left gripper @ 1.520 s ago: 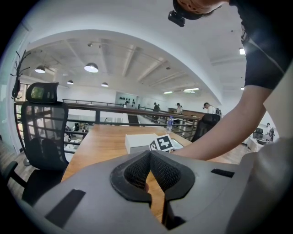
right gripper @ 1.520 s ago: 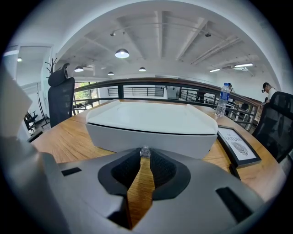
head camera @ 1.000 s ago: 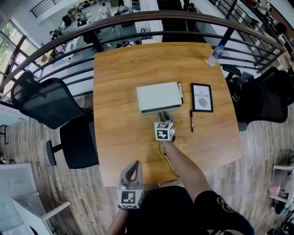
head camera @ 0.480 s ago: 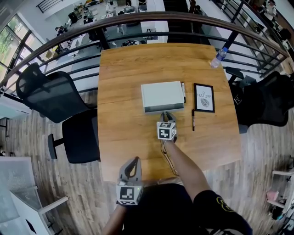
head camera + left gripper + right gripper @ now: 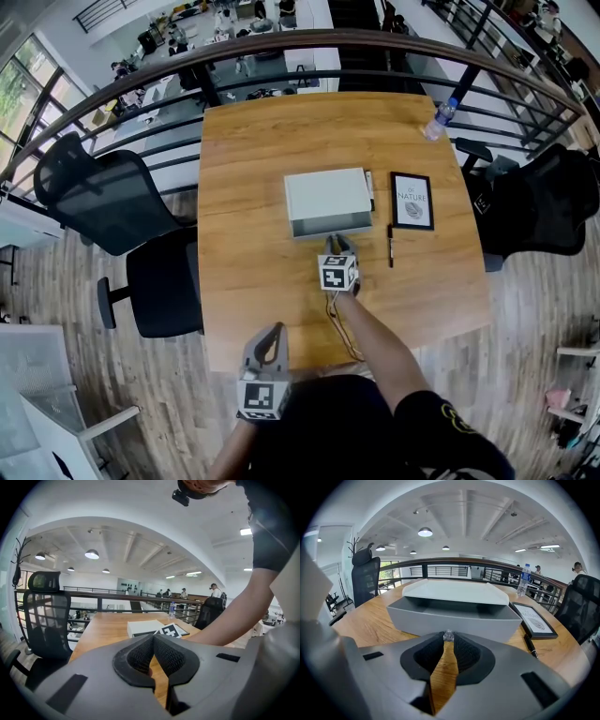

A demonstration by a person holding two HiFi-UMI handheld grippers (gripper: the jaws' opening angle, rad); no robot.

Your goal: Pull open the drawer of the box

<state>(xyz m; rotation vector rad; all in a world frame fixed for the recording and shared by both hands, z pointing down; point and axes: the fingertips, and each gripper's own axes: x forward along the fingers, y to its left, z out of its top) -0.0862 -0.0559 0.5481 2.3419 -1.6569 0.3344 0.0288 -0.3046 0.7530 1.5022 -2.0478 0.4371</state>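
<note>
A flat white box lies in the middle of the wooden table. Its grey drawer stands partly out toward me, with the inside showing. My right gripper is at the drawer's front, shut on a small clear knob. In the right gripper view the drawer fills the middle under the white lid. My left gripper hangs low by my body, off the table's near edge. Its jaws are shut with nothing between them.
A framed picture lies right of the box, with a black pen below it and a marker along the box's right side. A water bottle stands at the far right corner. Office chairs stand left and right, and a railing runs behind.
The drawer has slid out of the box toward me. My right gripper has drawn back a little with the knob in it. The left gripper has stayed put.
</note>
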